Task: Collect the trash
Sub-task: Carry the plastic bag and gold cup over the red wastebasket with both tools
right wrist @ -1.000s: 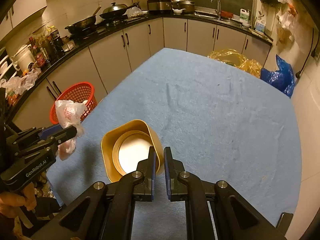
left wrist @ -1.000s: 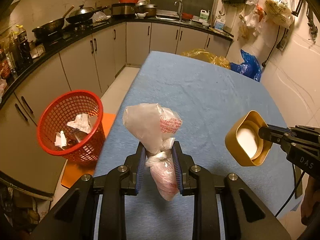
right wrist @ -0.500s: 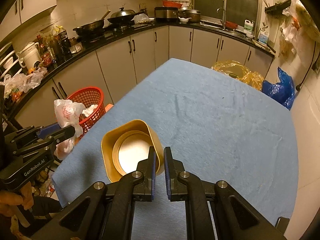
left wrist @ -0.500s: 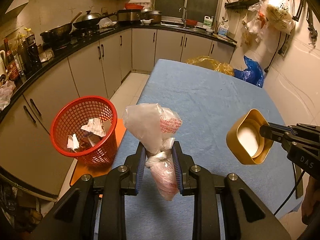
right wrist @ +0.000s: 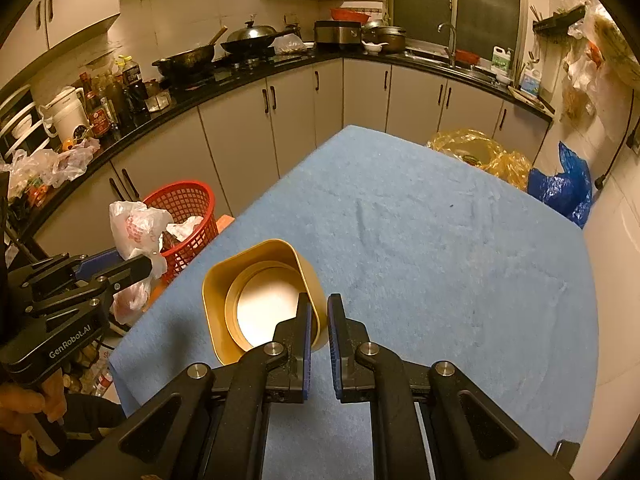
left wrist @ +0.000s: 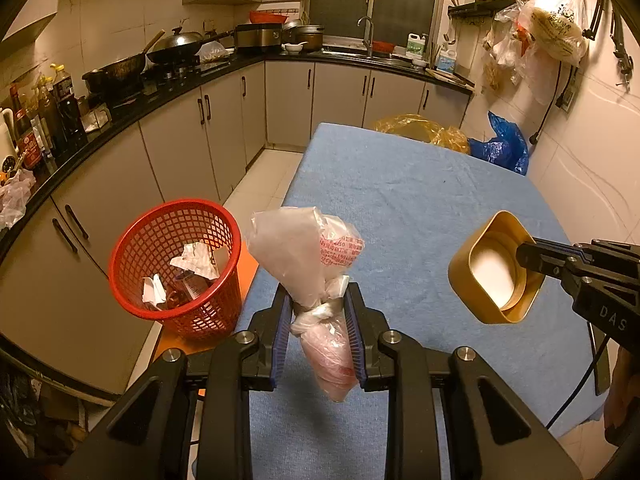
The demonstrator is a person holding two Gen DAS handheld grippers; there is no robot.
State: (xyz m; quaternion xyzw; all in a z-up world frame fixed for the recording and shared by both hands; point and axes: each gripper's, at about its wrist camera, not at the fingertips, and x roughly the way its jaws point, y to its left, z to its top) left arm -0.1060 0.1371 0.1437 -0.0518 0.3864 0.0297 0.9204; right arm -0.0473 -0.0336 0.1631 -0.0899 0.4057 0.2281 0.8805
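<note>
The blue cloth-covered worktop (left wrist: 420, 208) is seen stretching ahead of both grippers, and the red plastic mesh basket (left wrist: 176, 264) stands on the floor just beside its left edge, already holding crumpled white paper scraps. That basket is judged to be the place the next move depends on: it lies to the left of, and below, the left gripper (left wrist: 318, 320), which is the nearer of the two. The knotted translucent plastic bag of rubbish (left wrist: 308, 264) is clamped at its neck between the narrowly parted pads of the left gripper, its long axis upright, with the bulk above and a tail hanging below. The small gold square-sided tub with a white inside (right wrist: 260, 300) is pinched by one wall in the closed right gripper (right wrist: 319, 316), held above the worktop, farther from the basket.
</note>
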